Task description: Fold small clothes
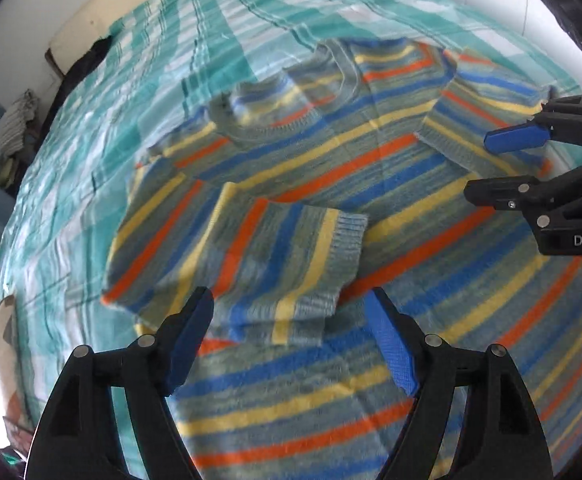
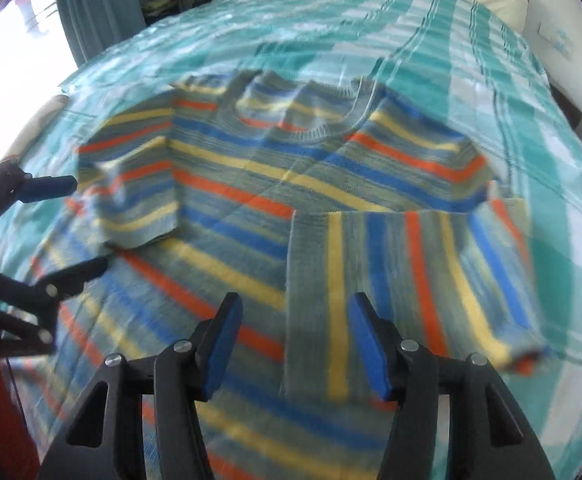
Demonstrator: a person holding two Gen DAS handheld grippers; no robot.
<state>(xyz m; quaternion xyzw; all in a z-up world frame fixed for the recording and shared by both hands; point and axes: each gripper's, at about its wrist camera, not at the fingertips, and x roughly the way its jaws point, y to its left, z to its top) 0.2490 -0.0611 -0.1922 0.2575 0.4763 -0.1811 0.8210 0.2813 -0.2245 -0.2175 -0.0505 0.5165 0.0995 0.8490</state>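
A striped knit sweater [image 1: 331, 168] in grey-green, blue, yellow and orange lies face up on the bed, neck away from me; it also shows in the right wrist view [image 2: 275, 168]. Both sleeves are folded in over the body: the left sleeve [image 1: 275, 256] and the right sleeve [image 2: 403, 280]. My left gripper [image 1: 291, 312] is open and empty, just above the left sleeve's cuff. My right gripper [image 2: 295, 324] is open and empty above the right sleeve's cuff end. Each gripper shows at the edge of the other's view, the right gripper [image 1: 487, 164] and the left gripper [image 2: 87, 224], both open.
The sweater lies on a teal and white checked bedsheet [image 1: 151, 100] that covers the bed. A cream headboard [image 2: 503, 0] runs along the far side. A pile of clothes [image 1: 15, 128] and a blue curtain [image 2: 91, 4] stand beyond the bed's left end.
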